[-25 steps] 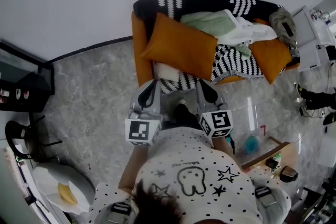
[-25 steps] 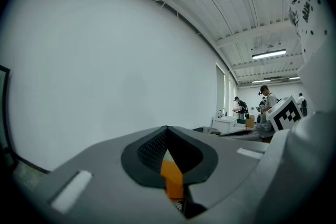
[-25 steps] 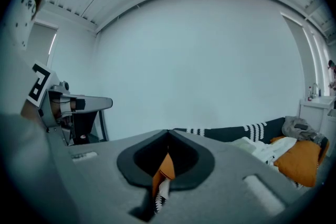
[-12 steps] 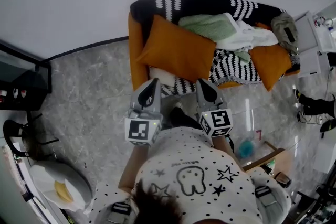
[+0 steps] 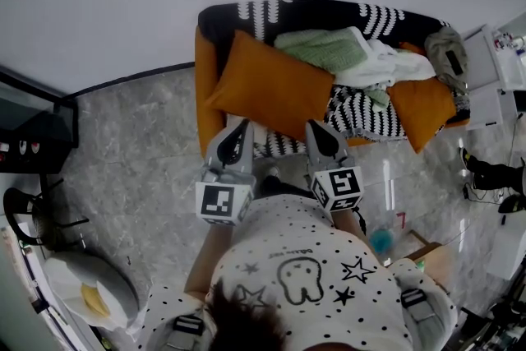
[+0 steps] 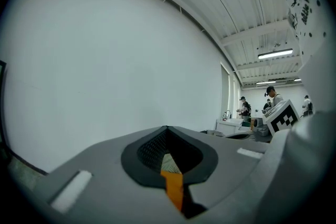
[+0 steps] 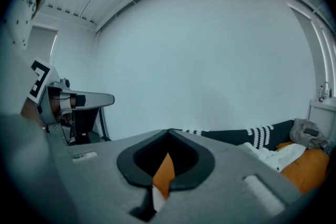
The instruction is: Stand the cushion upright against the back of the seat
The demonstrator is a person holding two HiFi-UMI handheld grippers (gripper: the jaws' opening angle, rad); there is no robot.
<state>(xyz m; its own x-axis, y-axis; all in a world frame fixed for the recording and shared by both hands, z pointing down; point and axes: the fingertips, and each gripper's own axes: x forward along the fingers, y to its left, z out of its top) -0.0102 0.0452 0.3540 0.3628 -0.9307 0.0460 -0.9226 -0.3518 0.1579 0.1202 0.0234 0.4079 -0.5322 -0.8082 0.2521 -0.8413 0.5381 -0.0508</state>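
Note:
A large orange cushion [image 5: 271, 86] lies tilted on the left end of the sofa [image 5: 203, 70], which has orange sides and a black-and-white striped cover. My left gripper [image 5: 238, 124] and right gripper [image 5: 316, 126] are side by side at the sofa's front edge, just short of the cushion's near side. Both are shut and hold nothing. In the left gripper view the left gripper [image 6: 168, 128] shows only a sliver of orange through the closed jaws. Past the right gripper [image 7: 169, 132] I see the sofa back [image 7: 231, 136] in the right gripper view.
A green blanket [image 5: 325, 49], white cloth [image 5: 386, 66] and a second orange cushion [image 5: 423, 107] fill the sofa's right part. A black cabinet [image 5: 33, 136] stands at the left, a white desk [image 5: 501, 66] at the right, a clear low table [image 5: 394, 177] near my right side.
Both grippers have moved forward together toward the sofa, so the orange cushion now lies right at their tips. Both stay shut.

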